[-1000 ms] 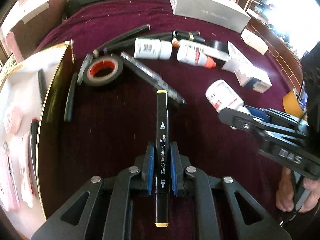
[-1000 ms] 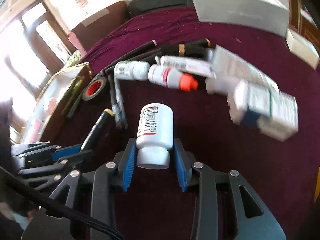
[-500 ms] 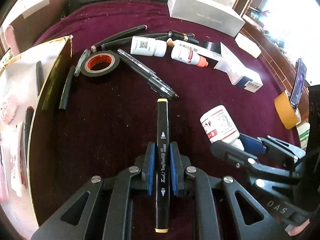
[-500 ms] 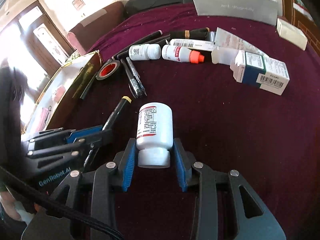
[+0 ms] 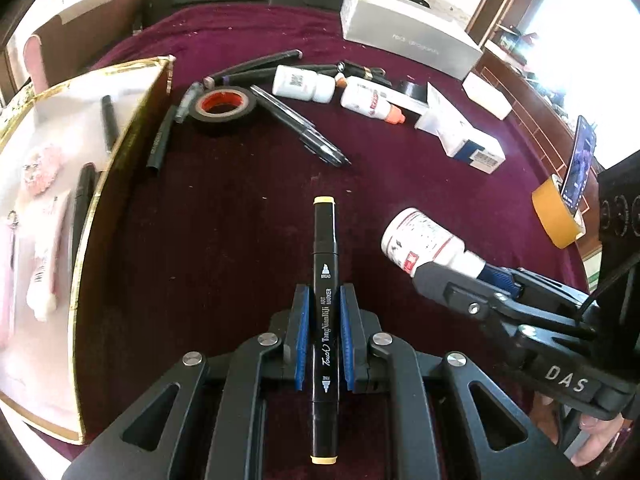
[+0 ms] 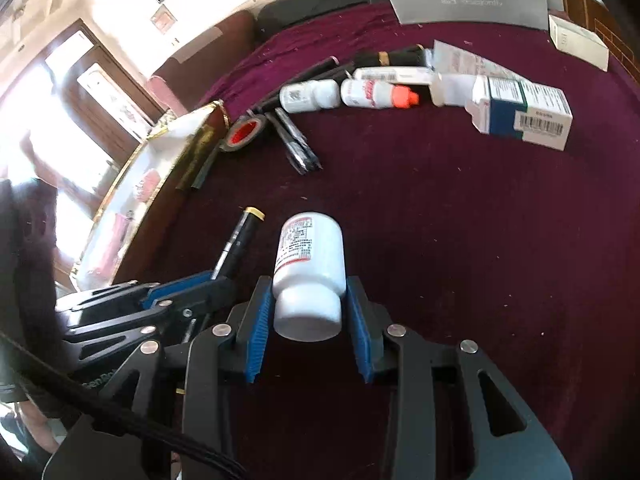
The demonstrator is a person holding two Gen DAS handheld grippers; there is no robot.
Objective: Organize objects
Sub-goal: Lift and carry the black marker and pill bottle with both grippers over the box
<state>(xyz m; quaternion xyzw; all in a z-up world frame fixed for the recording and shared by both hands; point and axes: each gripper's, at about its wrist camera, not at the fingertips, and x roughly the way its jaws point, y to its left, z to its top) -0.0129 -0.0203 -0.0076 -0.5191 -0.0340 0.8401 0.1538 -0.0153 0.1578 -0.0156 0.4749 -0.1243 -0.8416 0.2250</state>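
Observation:
My left gripper (image 5: 323, 316) is shut on a black art marker (image 5: 325, 264) with yellow end caps, held above the maroon tablecloth. My right gripper (image 6: 309, 308) is shut on a white pill bottle (image 6: 310, 256) by its cap end. The bottle also shows in the left wrist view (image 5: 424, 242), right of the marker. The marker's tip shows in the right wrist view (image 6: 242, 236), left of the bottle. A gold-edged open box (image 5: 116, 152) with pens and pink items lies at the left.
On the cloth lie a black tape roll (image 5: 222, 108), pens (image 5: 304, 128), two white bottles (image 5: 304, 84), a medicine carton (image 5: 468, 144) and a long grey box (image 5: 408, 44). A yellow tape roll (image 5: 556, 216) holds a phone at the right edge.
Both grippers pulled back from the row of objects, each keeping its load. The right gripper with the bottle dropped lower in the left wrist view.

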